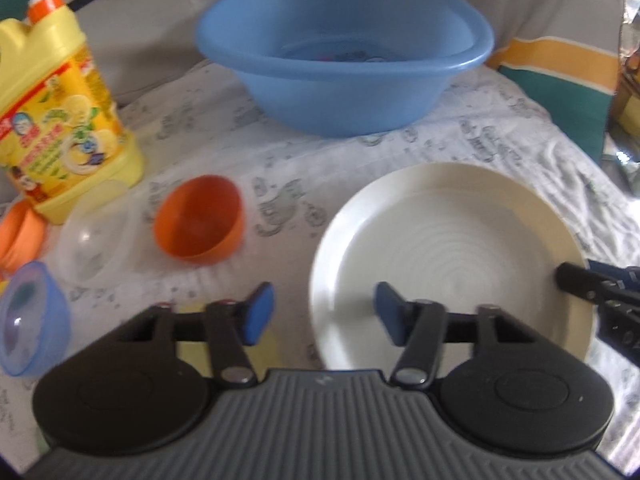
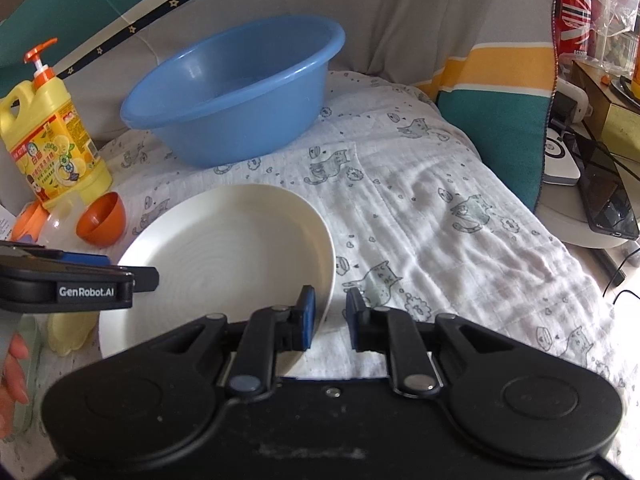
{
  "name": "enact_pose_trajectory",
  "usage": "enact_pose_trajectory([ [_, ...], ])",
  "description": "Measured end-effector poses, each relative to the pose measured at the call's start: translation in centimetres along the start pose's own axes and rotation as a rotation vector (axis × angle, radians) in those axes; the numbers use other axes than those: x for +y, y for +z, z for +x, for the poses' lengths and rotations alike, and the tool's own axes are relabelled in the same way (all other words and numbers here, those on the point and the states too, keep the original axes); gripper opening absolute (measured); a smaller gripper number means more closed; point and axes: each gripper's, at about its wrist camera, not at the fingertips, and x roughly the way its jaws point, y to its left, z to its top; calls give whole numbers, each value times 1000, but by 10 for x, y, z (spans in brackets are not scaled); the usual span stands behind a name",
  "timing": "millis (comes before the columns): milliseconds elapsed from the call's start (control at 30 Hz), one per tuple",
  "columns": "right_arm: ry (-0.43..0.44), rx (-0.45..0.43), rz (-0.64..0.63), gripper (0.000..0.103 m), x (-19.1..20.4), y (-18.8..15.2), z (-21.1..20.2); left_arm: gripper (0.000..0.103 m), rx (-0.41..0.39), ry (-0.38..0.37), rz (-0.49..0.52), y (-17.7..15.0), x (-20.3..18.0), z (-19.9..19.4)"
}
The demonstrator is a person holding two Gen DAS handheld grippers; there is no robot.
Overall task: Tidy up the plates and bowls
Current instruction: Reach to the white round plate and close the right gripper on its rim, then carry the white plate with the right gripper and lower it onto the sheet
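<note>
You are gripping the plate at its near-right rim with the right gripper, fingers clenched on the edge. Your left gripper is straddling the plate's left rim, fingers released and not yet pressing. The plate is lying flat, face up, on the bed cloth, in front of the basin. Being round, it has no long axis. It is looking stiff, glazed, slippery and breakable, so keep to opposite rims.

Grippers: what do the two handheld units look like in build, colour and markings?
Both are black plastic with two round hubs, linkage arms on silver pivots and blue-padded jaws. The left gripper has a ribbed grey body and reads "GenRobot.AI" on its side; the right gripper has a cable.
</note>
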Motion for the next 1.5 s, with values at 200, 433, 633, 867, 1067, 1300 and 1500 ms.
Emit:
enact_pose_trajectory([
  [200, 10, -13, -19, 20, 8, 5, 7, 45, -13, 20, 43, -2, -8, 0],
  [433, -13, 1, 24, 21, 13, 6, 4, 34, -6, 9, 49, -5, -11, -7],
  [633, 3, 7, 65, 21, 12, -1, -13, 31, -14, 12, 36, -16, -10, -29],
  [867, 29, -14, 63, 21, 19, -9, -56, 31, 0, 3, -12, -38, -4, -69],
  [1067, 46, -9, 38, 21, 31, -28, -96, 31, 35, -7, -66, -72, 1, -104],
  [1300, 56, 23, 5, 21, 47, -63, -139, 33, 59, -21, -116, -118, 8, -141],
  [1500, 58, 55, -19, 21, 58, -88, -156, 35, 70, -22, -146, -150, 10, -155],
])
